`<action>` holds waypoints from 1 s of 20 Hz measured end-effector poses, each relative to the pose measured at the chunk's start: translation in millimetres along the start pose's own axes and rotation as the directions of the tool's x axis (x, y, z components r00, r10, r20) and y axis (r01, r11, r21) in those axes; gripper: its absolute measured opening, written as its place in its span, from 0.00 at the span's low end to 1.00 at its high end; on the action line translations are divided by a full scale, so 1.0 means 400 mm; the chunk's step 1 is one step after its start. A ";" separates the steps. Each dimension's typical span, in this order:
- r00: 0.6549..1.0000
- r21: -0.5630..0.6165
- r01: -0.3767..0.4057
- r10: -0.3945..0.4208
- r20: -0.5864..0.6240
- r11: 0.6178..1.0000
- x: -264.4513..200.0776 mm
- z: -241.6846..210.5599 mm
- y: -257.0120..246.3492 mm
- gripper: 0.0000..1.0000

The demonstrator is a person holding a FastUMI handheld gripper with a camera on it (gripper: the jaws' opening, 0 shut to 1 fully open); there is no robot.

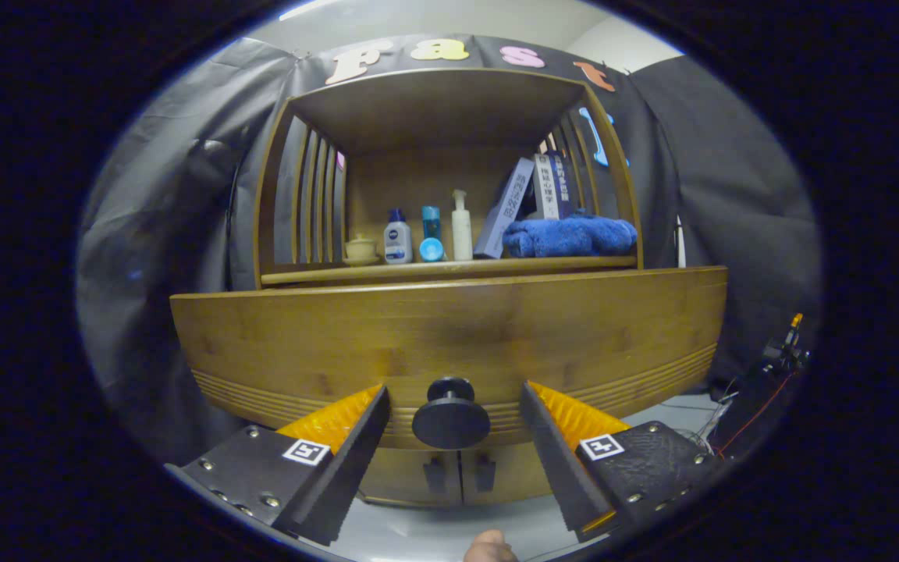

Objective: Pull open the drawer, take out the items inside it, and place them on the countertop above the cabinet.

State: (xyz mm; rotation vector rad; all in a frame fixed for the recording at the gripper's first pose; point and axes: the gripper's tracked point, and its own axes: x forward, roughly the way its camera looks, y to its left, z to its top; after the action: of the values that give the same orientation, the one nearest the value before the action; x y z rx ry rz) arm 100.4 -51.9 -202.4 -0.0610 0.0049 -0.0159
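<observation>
Drawer point(449, 336) fronts the bamboo cabinet, closed, below the worktop point(449, 271) carrying bottles and a blue towel point(570, 236). Its round dark knob point(450, 421) sits between the gripper point(453, 417) jaws, which stand released, apart from it. Stiff, probably smooth-sliding; the knob is the only handhold.

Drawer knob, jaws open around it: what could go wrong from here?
1. The gripper is open with the knob between its jaws but untouched; closing off-centre could let the round knob slip out.
2. The drawer front sits under the shelf holding bottles and leaning books; a jerky pull might topple them.
</observation>
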 end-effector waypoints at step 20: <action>0.956 -0.083 -0.002 0.026 0.291 0.997 0.259 0.031 0.021 1.00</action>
State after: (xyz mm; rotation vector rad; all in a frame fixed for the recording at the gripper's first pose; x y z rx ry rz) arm 204.0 -44.3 -190.8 -0.1455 -0.2906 0.0076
